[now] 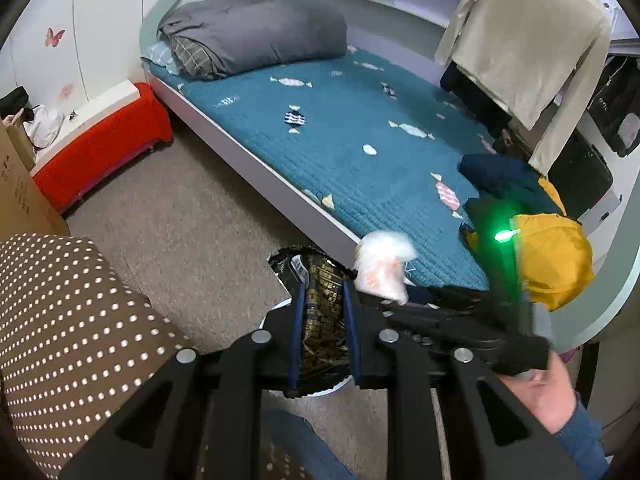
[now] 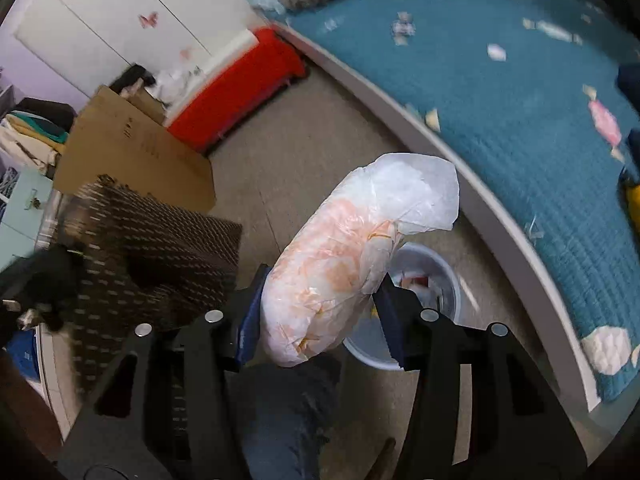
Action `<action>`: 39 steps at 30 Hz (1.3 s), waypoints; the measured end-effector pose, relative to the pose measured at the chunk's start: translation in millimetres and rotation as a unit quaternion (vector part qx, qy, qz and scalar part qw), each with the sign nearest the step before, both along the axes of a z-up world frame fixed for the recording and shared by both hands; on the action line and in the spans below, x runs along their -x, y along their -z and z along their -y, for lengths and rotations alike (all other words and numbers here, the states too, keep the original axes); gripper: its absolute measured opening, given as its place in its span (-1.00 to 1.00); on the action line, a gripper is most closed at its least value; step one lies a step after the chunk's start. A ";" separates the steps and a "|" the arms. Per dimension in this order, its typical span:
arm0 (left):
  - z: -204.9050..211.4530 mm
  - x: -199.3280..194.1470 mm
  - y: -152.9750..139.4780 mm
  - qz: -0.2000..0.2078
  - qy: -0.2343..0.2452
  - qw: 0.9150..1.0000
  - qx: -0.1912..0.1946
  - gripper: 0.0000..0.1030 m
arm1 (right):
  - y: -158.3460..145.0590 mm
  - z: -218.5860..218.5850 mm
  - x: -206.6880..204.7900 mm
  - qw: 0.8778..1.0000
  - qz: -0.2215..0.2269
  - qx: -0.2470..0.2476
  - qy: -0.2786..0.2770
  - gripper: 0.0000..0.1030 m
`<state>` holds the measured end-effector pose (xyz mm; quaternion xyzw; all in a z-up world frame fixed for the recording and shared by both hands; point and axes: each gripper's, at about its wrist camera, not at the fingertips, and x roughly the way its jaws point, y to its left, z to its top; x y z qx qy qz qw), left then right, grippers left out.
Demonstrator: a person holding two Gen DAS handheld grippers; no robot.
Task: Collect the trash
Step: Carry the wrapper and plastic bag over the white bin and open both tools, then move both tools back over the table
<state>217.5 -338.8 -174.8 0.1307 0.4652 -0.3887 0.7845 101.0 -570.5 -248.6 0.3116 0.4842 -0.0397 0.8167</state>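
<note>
**A:** ok so what can't we see here? The bin (image 2: pixel 434 280) is mostly hidden in the right wrist view, tucked behind the white bag (image 2: pixel 352 256) and the gripper's fingers, just a pale rim and some blurry red and white stuff inside. In the left wrist view only a thin white arc of it peeks out under the wrapper. Right view is also pretty smeared, the dotted cushion (image 2: pixel 160 248) is streaks.

**B:** yeah, and the person is cut off too, just a hand (image 1: pixel 548 396) with a blue sleeve at the lower right of the left view, plus a jeans leg at the bottom of both. Grippers?

**A:** left gripper (image 1: pixel 322 296) is nearly closed, pads pinching a black and gold snack wrapper (image 1: pixel 320 304) that sticks up past the fingertips. Right gripper (image 2: pixel 320 280) is roughly half open with the crumpled white bag with orange print between the pads. It touches the left pad; on the right side I can't tell if the pad presses on it.

**B:** pose?

**A:** both tilt steeply down toward the floor (image 1: pixel 192 216), side by side, the right one showing in the left view with a green light on. Bag hangs right above the bin.

**B:** further back it's the bed (image 1: pixel 360 128) with the teal candy-print cover, grey duvet (image 1: pixel 256 32) at the head, and a red bench (image 1: pixel 104 144) by the wall.
</note>
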 end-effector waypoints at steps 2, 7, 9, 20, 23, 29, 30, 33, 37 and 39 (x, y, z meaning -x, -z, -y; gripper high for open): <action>8.1 -2.1 5.2 -0.005 0.003 1.000 -0.010 -0.65 | 19.3 2.8 -4.6 1.000 -0.019 -0.010 0.003 0.53; 19.5 -9.5 18.7 -0.025 0.008 0.999 -0.035 -0.65 | 44.7 19.5 3.5 0.997 -0.028 -0.039 0.055 0.79; 25.9 -10.6 25.5 -0.031 0.014 0.998 -0.045 -0.64 | 40.0 27.2 12.2 0.996 -0.015 -0.050 0.074 0.79; 35.7 -15.3 30.9 -0.019 0.003 0.998 -0.059 0.80 | -23.3 57.6 55.6 0.990 0.045 -0.020 0.135 0.88; 30.8 -15.5 22.5 -0.011 -0.006 0.998 -0.054 0.80 | -35.3 56.1 59.5 0.989 0.052 -0.011 0.135 0.88; 11.7 -5.1 -7.1 0.018 -0.018 0.999 -0.026 0.82 | -59.5 39.3 61.2 0.990 0.069 0.004 0.125 0.88; 6.6 -2.2 -13.8 0.024 -0.020 0.999 -0.020 0.82 | -64.2 35.9 61.9 0.990 0.072 0.006 0.123 0.88; -9.9 5.2 -31.8 0.038 -0.029 0.999 -0.002 0.82 | -82.4 23.3 61.5 0.990 0.085 0.014 0.114 0.88; -40.9 13.2 -57.7 0.056 -0.048 0.997 0.030 0.83 | -111.1 -1.6 54.2 0.990 0.108 0.027 0.090 0.88; -59.7 16.3 -68.8 0.067 -0.059 0.995 0.042 0.84 | -123.2 -16.1 49.6 0.990 0.116 0.034 0.078 0.88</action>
